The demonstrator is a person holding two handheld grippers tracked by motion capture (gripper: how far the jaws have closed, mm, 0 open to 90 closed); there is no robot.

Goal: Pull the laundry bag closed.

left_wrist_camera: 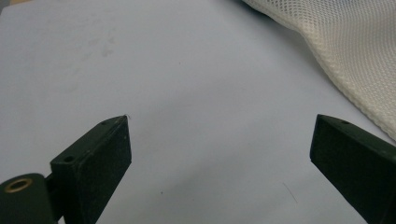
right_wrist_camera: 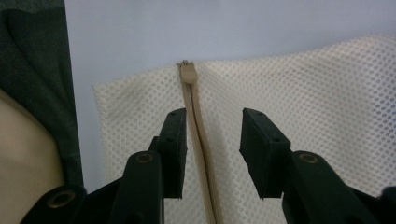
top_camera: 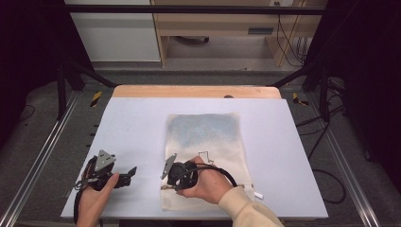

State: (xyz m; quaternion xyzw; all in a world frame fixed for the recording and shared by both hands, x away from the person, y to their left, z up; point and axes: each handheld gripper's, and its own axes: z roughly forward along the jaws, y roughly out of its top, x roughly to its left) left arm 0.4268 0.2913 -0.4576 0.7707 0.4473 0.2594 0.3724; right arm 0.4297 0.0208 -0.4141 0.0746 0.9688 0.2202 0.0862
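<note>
Jaws of right gripper point(right_wrist_camera: 212, 140) part-spread, astride beige zipper point(right_wrist_camera: 198, 135), no pinch | left gripper point(left_wrist_camera: 219, 154) jaws wide over bare worktop point(left_wrist_camera: 163, 70) | cream honeycomb mesh bag point(top_camera: 203, 142) flat, mid-worktop

The mesh bag point(top_camera: 205, 142) is cream netted cloth (woven zip tape point(right_wrist_camera: 198, 135) down it); the bench point(top_camera: 137, 127) smooth, matt pale sheet; the fingers point(right_wrist_camera: 175, 140) matt black plastic.

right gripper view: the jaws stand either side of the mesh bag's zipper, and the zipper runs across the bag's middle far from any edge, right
Not quite. In the right gripper view the right gripper does straddle the zipper of the mesh bag, with a gap between the jaws. But the zipper ends right at the bag's edge, not far from any edge.
</note>
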